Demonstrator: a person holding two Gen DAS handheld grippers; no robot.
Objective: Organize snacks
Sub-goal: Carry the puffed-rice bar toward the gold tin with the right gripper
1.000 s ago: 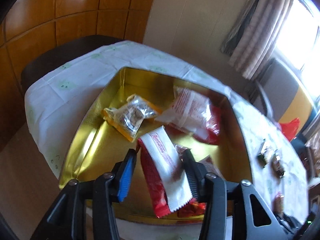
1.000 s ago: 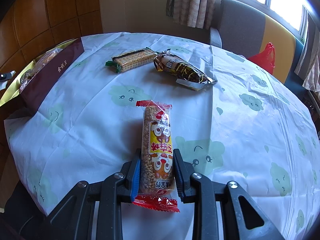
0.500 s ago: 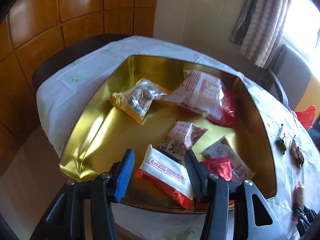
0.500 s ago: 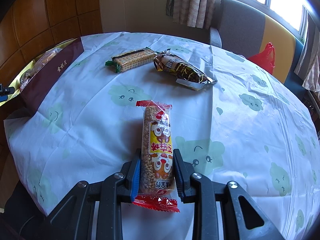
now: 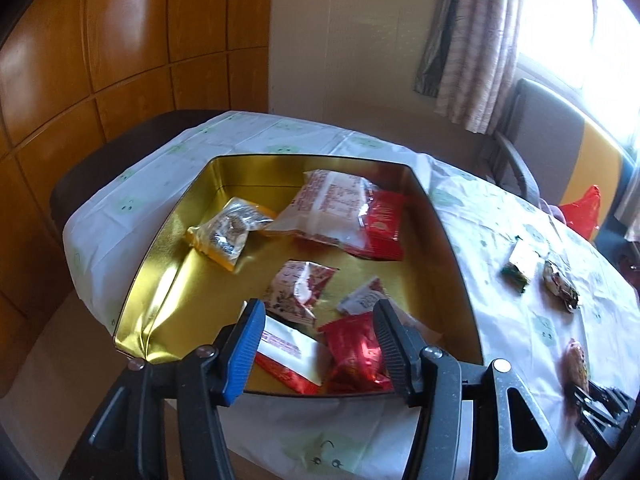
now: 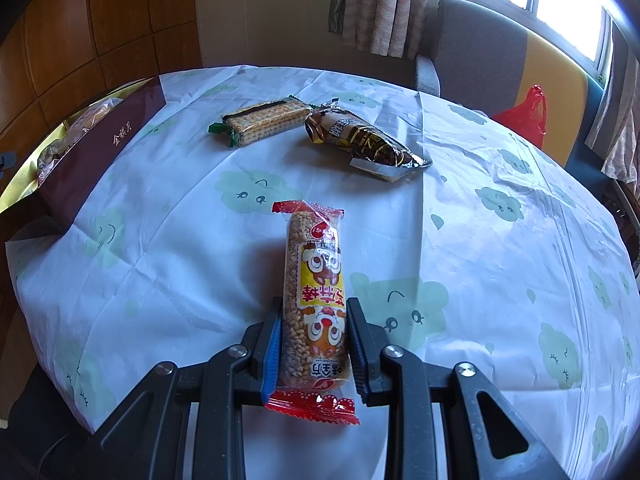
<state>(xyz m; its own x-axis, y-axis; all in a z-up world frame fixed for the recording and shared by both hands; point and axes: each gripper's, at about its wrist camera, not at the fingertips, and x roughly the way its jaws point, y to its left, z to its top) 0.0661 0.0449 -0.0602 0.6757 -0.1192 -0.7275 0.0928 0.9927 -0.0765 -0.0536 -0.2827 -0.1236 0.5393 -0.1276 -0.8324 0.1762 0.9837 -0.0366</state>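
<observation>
A gold tin point(image 5: 168, 240) on the table holds several snack packets. My left gripper point(image 5: 318, 340) hovers over its near edge. Its jaws are opening and nothing is pressed between them. A white and red packet point(image 5: 288, 354) lies loose on the tin floor below, next to a shiny red packet point(image 5: 356, 356). My right gripper point(image 6: 314, 312) is shut on a puffed-rice bar point(image 6: 314, 280) in a clear wrapper with red ends, low over the tablecloth. The left wrist view shows this gripper and bar point(image 5: 576, 362) at the far right.
A cracker packet point(image 6: 264, 122) and a dark brown wrapped snack point(image 6: 364, 140) lie on the cloud-print tablecloth point(image 6: 480, 240) beyond the bar. The tin's maroon side point(image 6: 104, 148) stands at the left. A grey chair point(image 6: 480, 52) and a red bag point(image 6: 524, 116) sit behind the table.
The left gripper let go of the white and red packet, which now lies in the tin. The gripper drew back and its jaws spread wider. The right gripper and its bar stayed still.
</observation>
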